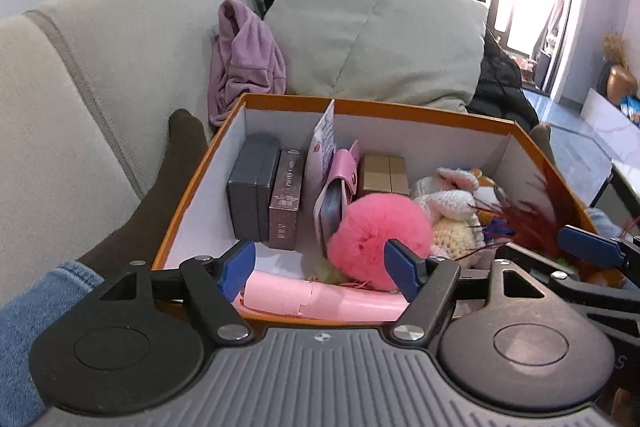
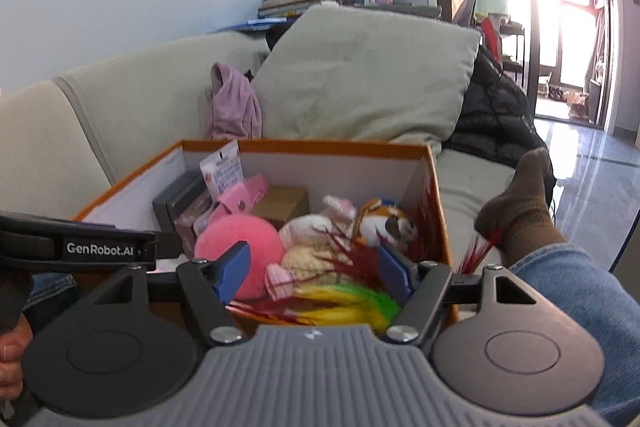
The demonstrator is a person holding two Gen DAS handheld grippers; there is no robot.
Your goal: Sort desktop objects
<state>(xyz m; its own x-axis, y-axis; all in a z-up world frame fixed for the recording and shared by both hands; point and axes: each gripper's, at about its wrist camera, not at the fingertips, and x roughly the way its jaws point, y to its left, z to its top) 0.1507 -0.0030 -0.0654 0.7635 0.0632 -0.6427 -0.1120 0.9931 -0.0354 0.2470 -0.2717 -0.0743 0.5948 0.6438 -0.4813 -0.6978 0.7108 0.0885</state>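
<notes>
An orange box (image 1: 400, 111) (image 2: 320, 145) with white walls rests between a person's legs on a sofa. Its left side holds a dark grey box (image 1: 250, 187), a brown box (image 1: 286, 199) and an upright card. A pink case (image 1: 340, 179), a gold box (image 1: 384, 173), a pink pompom (image 1: 372, 231) (image 2: 240, 243), a crochet bunny (image 1: 448, 203) (image 2: 316, 231), a plush dog (image 2: 384, 223) and a feather toy (image 2: 344, 303) fill the rest. A flat pink box (image 1: 320, 301) lies at the near wall. My left gripper (image 1: 320, 269) hangs open over the near edge, above the flat pink box. My right gripper (image 2: 314, 267) is open over the feathers, holding nothing.
Pale sofa back and a large cushion (image 1: 372, 31) stand behind the box, with a purple cloth (image 1: 244, 63) and a black jacket (image 2: 496, 115). Legs in jeans and brown socks (image 2: 520, 203) flank the box. A shiny floor lies to the right.
</notes>
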